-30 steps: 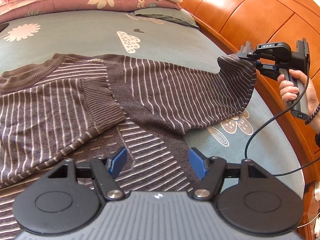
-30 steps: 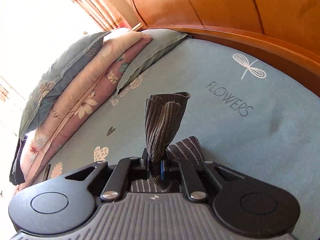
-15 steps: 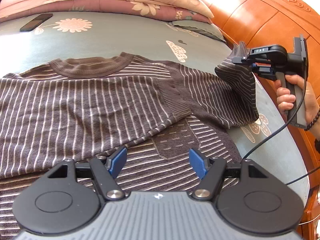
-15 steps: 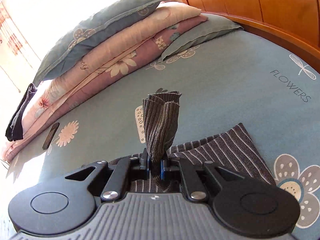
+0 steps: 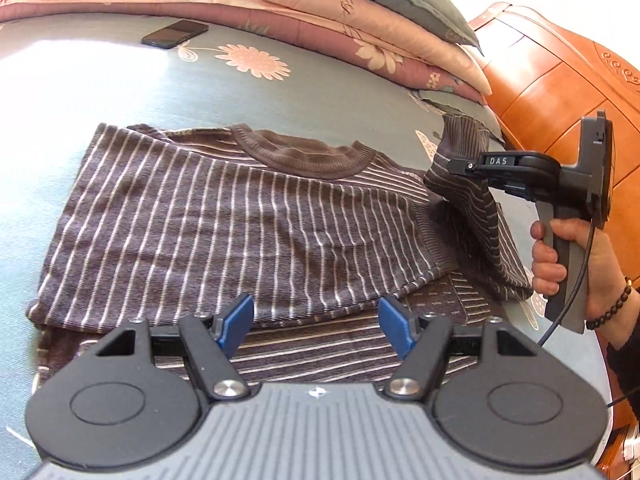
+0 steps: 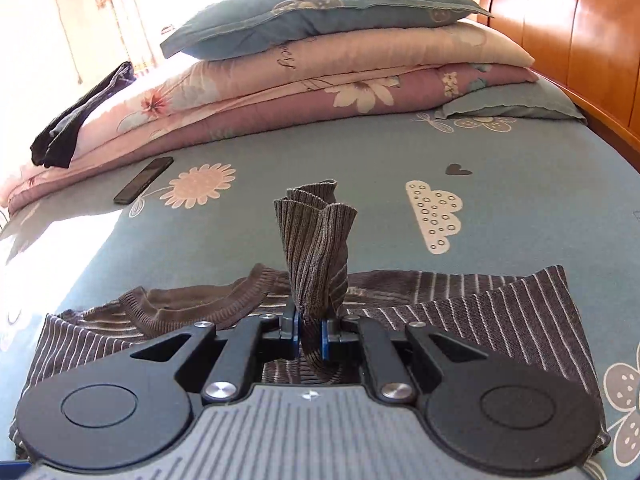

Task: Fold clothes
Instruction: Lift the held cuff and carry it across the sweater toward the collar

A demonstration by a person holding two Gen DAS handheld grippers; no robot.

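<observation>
A brown sweater with thin white stripes [image 5: 240, 220] lies flat on the bed, its neckline [image 5: 304, 156] toward the pillows and one sleeve folded across its chest. My left gripper [image 5: 316, 320] hovers open over the sweater's lower part, nothing between its blue pads. My right gripper [image 5: 452, 168] is at the sweater's right side, shut on the ribbed cuff [image 6: 314, 248] of the other sleeve [image 5: 480, 232], which hangs lifted from it. In the right wrist view the cuff stands up between the shut jaws of that gripper [image 6: 310, 332], above the sweater [image 6: 500, 312].
A blue flowered bedsheet [image 5: 200, 88] covers the bed. Folded quilts and pillows [image 6: 320, 64] are stacked at the far end, with a dark garment [image 6: 76, 120] on them. A black phone [image 5: 174, 34] lies on the sheet. A wooden headboard [image 5: 560, 92] runs along the right.
The right gripper has carried the sleeve cuff leftward over the sweater's body. The left gripper has swung left, open all along; the whole sweater front now shows.
</observation>
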